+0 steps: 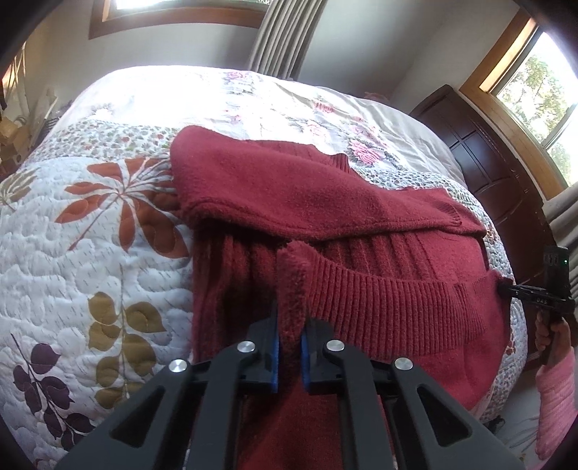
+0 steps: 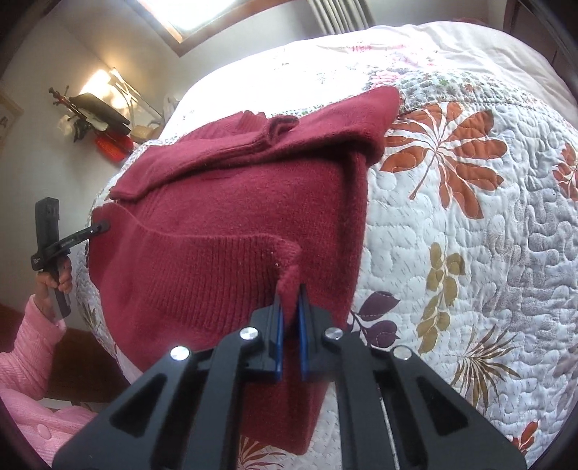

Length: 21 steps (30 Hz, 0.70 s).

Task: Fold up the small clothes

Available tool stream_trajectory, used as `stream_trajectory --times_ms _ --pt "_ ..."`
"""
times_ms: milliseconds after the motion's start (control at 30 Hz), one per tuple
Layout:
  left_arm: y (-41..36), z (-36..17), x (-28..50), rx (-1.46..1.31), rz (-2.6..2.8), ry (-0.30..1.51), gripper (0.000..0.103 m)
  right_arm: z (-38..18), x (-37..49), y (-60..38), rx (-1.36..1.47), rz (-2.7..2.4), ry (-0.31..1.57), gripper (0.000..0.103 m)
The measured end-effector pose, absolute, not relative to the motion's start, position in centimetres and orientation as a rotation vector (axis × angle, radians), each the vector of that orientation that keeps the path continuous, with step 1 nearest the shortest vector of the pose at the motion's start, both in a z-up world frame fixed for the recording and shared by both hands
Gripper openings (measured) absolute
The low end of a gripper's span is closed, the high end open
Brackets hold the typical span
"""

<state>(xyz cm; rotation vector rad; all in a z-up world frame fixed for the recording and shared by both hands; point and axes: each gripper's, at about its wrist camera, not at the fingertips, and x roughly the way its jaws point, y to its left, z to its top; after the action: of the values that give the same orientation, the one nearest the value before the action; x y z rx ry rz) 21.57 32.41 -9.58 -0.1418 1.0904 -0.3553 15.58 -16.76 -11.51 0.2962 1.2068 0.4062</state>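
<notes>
Sweater: dark red knit sweater (image 1: 325, 202) lay partly folded near the quilted bed's (image 1: 90, 235) edge.
Left gripper (image 1: 290, 336): clamped on the ribbed hem.
Right gripper (image 2: 290, 314): pinched the hem's other corner.

Daylight pours through a window (image 1: 542, 97) at the right of the left wrist view and another (image 2: 202, 14) at the top of the right wrist view, bleaching the far end of the quilt (image 1: 151, 90) to glare. Nearer fabric lies in soft, even shade. Both fisheye frames bow at the edges, with dark vignetted corners and slight softness throughout.
</notes>
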Motion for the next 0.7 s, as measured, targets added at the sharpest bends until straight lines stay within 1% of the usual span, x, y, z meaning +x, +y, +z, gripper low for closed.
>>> stream_trajectory --times_ms 133,233,400,533,700 --pt "33.0 -6.2 21.6 -0.195 -0.381 0.993 0.008 -8.6 15.8 -18.0 0.375 0.46 1.117 0.006" --pt "32.8 -3.0 22.4 -0.192 -0.389 0.905 0.008 -5.6 17.1 -18.3 0.375 0.482 1.05 0.006" --pt "32.5 1.0 26.2 -0.187 -0.372 0.794 0.008 -1.5 21.6 -18.6 0.342 0.468 0.966 0.006" --pt "33.1 1.2 31.7 -0.227 -0.334 0.788 0.008 -0.7 27.9 -19.2 0.358 0.431 0.96 0.006" --pt "33.4 -1.0 38.4 -0.244 -0.263 0.83 0.008 -2.6 35.6 -19.9 0.409 0.385 1.0 0.006"
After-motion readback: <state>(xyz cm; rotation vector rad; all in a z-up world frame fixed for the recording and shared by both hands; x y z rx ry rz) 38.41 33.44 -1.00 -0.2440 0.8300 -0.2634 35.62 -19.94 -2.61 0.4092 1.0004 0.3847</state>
